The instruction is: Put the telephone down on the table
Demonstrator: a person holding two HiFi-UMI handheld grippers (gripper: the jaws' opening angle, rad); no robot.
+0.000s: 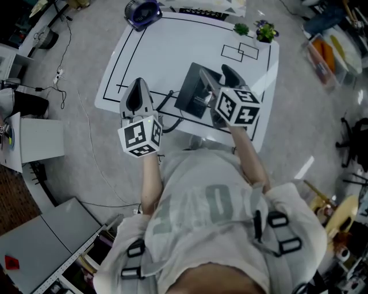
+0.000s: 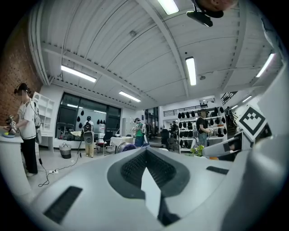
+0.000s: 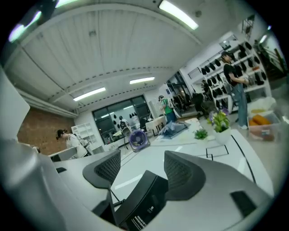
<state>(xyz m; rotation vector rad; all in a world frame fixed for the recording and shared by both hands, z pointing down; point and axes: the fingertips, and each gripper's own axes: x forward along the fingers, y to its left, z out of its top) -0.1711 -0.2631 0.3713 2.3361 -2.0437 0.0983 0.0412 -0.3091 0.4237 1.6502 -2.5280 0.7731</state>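
Observation:
The black telephone [image 1: 192, 92] is at the near edge of the white table [image 1: 172, 46], tilted so that its labelled underside [image 3: 144, 198] shows in the right gripper view. My right gripper [image 1: 221, 72] is shut on the telephone's right side, jaws wide, with the body wedged between them [image 3: 144, 164]. A black cord [image 1: 167, 103] trails left from the telephone across the table. My left gripper [image 1: 136, 92] hovers over the table's near left part, left of the telephone. Its jaws [image 2: 146, 158] are shut with nothing held.
A purple fan [image 1: 142, 12] stands at the table's far edge. Two small potted plants [image 1: 265, 30] sit at its far right corner, near black outlined rectangles [image 1: 240, 51]. Grey cabinets [image 1: 34, 140] stand on the floor to the left, and crates of goods [image 1: 325, 54] to the right.

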